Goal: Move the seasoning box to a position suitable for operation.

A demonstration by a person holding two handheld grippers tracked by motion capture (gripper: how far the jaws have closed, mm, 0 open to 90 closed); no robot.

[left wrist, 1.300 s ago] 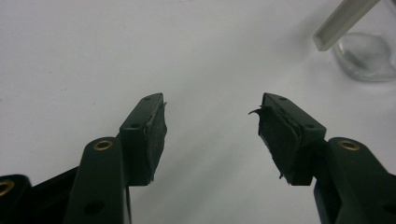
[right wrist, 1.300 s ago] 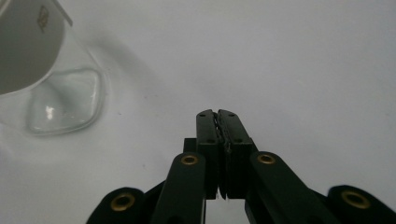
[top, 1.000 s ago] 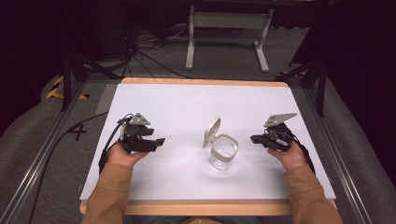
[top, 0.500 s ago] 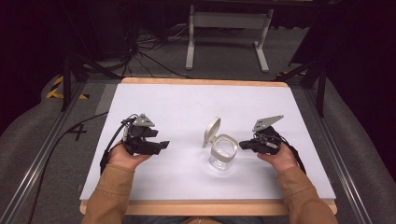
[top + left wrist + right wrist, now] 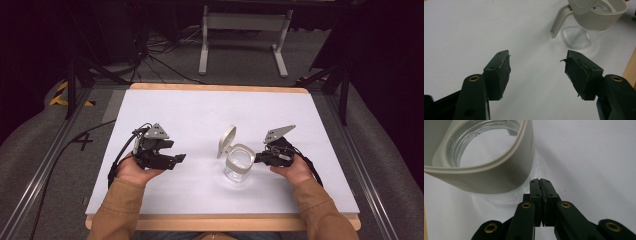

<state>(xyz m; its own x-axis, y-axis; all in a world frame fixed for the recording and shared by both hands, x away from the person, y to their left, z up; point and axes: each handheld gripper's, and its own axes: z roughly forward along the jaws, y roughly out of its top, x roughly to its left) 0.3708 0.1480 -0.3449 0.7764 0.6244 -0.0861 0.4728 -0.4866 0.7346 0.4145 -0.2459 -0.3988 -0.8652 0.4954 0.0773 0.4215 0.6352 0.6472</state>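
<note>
Right hand-held gripper (image 5: 258, 159) closed, empty, beside glass jar (image 5: 238, 167); left hand-held gripper (image 5: 180, 158) wide open, empty.

Clear glass jar (image 5: 238, 169) with beige collar and lid; black grippers; plain white table (image 5: 200, 115), tan sleeves.

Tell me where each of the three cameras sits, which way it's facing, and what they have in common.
High view: above the person's side, looking forward and down on the white table; both forearms, left gripper and right gripper show.
Left gripper view: rides the left gripper, looking along its open jaws across the table toward the glass jar.
Right gripper view: rides the right gripper, jaws shut, close beside the jar.
Shared: all three show the jar with its cream collar and raised lid.
</note>
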